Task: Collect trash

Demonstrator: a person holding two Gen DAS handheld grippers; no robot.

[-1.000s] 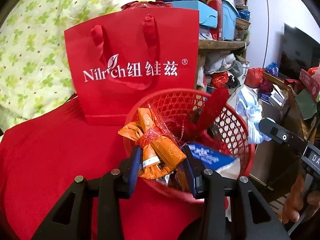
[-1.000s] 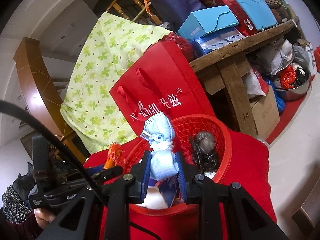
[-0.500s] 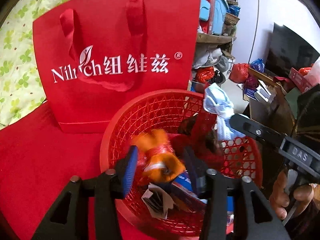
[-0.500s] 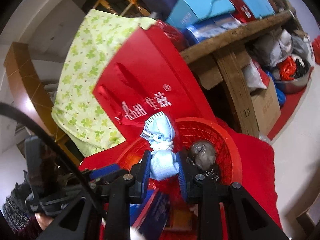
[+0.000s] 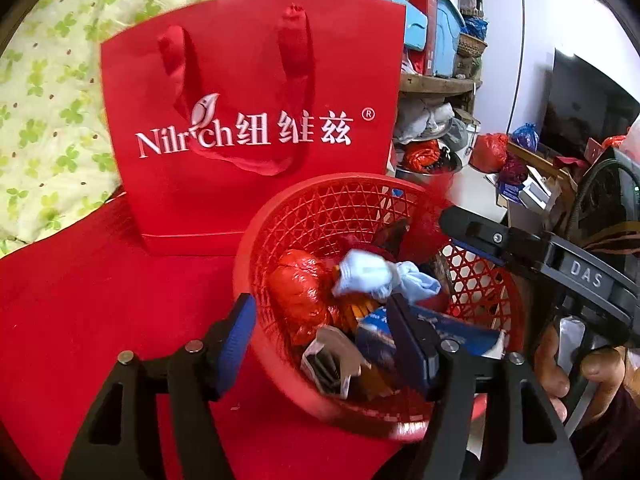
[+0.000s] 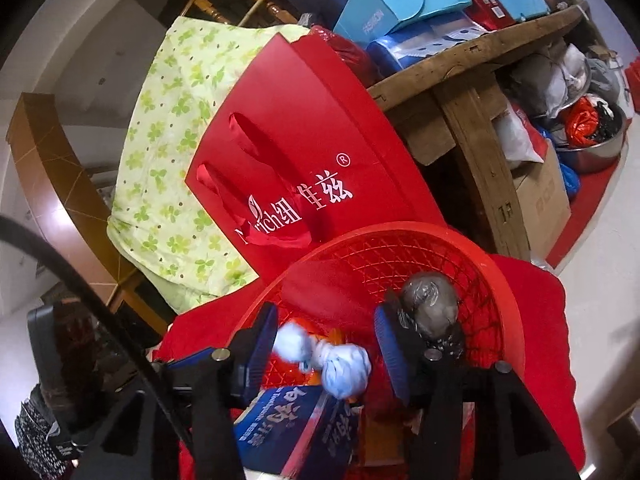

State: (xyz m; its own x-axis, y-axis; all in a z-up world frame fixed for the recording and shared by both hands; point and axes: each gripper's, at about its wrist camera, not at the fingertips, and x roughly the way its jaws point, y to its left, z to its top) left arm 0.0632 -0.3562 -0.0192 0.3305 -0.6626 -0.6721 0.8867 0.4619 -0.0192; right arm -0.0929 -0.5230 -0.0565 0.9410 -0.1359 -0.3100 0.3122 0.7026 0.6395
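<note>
Red basket near rim blurred, blue box partly hidden by fingers

Basket mouth open from above, hemmed in behind

The red basket is backed closely by a red gift bag; its interior is crowded with trash; open red cloth lies leftward.

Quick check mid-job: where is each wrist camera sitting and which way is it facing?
Left wrist: on the left hand-held gripper, looking down into the red basket; the right hand-held gripper and its hand show.
Right wrist: on the right hand-held gripper, facing the basket; the left hand-held gripper shows lower left.
Shared: basket, blue bundle, red bag.
</note>
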